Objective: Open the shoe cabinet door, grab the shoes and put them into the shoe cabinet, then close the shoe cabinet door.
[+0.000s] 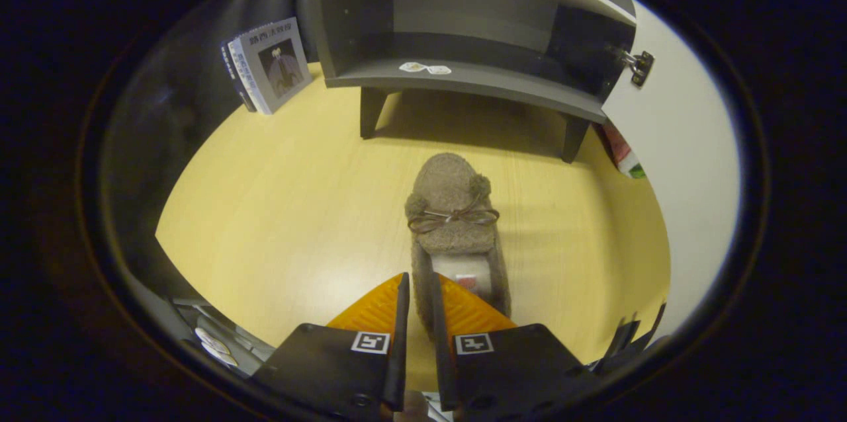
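A grey-brown fuzzy slipper [453,210] with a small bow and two pompoms points its toe toward the shoe cabinet [463,75]. My gripper [419,290] is shut on the slipper's heel-side rim, with the left wall of the shoe pinched between the two fingers. The cabinet is dark grey, stands on short legs beyond the slipper, and its compartment is open. Its white door [681,144] is swung out to the right, with the hinge [636,65] showing. I cannot tell whether the slipper rests on the yellow wooden table [284,210] or hangs just above it.
Some books [268,65] lean against the dark wall left of the cabinet. A small white sticker [423,68] lies on the cabinet's bottom shelf. A red and green item [623,154] sits behind the open door near the cabinet's right leg.
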`<state>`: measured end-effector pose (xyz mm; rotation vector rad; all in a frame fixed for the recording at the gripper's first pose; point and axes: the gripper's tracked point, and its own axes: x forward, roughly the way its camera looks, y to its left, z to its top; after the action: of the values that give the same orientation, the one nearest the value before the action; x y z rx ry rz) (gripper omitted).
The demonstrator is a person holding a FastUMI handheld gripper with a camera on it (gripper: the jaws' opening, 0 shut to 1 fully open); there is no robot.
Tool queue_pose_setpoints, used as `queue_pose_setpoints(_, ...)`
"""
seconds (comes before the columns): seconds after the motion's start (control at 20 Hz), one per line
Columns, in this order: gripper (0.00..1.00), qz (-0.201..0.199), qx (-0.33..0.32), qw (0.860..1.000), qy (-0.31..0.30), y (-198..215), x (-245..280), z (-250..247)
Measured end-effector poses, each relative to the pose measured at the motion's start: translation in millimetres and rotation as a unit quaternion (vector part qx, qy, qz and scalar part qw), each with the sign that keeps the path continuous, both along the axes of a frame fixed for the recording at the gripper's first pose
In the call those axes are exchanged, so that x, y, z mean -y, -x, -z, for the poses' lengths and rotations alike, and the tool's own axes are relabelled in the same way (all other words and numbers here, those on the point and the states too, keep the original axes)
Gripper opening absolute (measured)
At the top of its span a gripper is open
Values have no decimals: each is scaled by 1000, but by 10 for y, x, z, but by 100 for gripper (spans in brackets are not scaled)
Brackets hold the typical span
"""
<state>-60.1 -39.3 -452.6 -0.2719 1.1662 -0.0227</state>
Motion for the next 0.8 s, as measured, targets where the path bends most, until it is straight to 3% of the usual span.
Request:
queue_pose_setpoints(0.3,22,12,-47,999,8,103,39,298)
queue_pose_setpoints(0.35,15,14,-49,999,5,65,44,321)
queue_pose_setpoints(0.45,18,23,-42,999,2,50,47,311)
queue_pose_setpoints(0.5,4,28,-42,999,-2,53,30,273)
queue_pose_setpoints(0.8,3,52,11,998,-25,-131,31,22)
